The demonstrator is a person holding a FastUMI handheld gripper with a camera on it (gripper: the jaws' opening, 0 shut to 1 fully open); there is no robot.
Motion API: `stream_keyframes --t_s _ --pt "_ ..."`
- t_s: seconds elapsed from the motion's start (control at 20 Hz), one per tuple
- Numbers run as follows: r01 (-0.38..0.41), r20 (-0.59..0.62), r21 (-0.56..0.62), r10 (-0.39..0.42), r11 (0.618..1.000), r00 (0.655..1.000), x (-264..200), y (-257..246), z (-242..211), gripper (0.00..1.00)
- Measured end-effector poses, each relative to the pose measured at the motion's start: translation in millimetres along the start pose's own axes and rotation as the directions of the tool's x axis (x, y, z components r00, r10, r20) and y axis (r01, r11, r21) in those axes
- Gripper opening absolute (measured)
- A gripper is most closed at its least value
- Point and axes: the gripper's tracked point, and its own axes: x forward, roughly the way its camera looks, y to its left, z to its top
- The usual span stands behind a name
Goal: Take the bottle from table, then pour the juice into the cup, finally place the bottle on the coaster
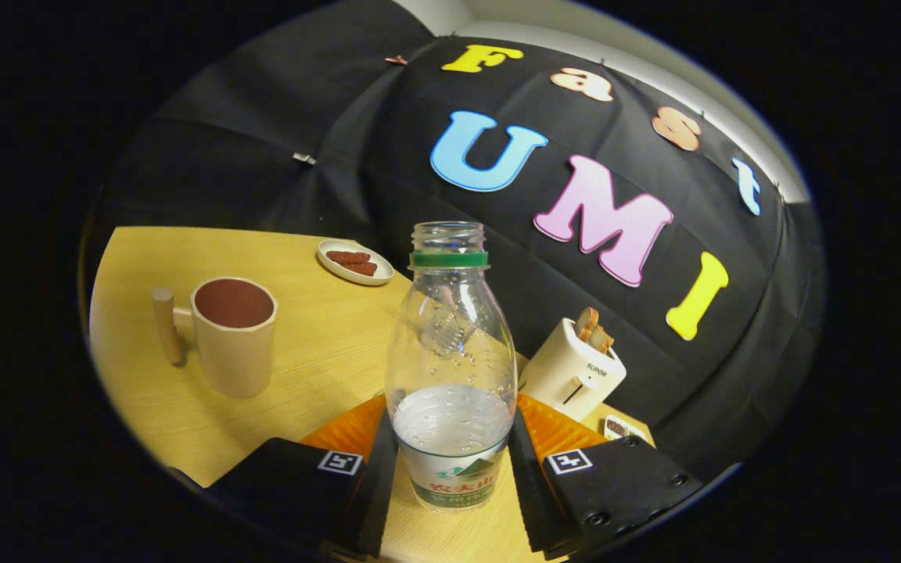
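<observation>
A clear plastic bottle (450, 367) stands upright between my fingers, cap off, with a green ring at its neck. Clear liquid fills about its lower third. My gripper (450, 477) is shut on the bottle, one finger (376, 477) pressing each side of its labelled base. An orange ridged coaster (564, 428) lies on the table just behind the bottle and shows on both sides of it. The cream cup (233, 336) with a wooden handle stands to the left beyond my fingers, its inside dark reddish-brown. I cannot tell whether the bottle's base touches the table.
A wooden table (317, 352) carries a small white plate of reddish snacks (355, 261) at the back. A cream toaster holding bread (573, 367) stands to the right, behind the coaster. A small packet (619, 427) lies by the toaster.
</observation>
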Motion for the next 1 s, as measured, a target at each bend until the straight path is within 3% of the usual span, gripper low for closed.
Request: stream_keyframes --t_s 0.4,1.0 --pt "-0.033 -0.023 -0.298 0.027 0.954 0.999 11.1 28.2 18.7 0.70" --pt "-0.053 -0.076 -0.584 0.010 0.810 0.997 27.3 52.4 25.9 0.70"
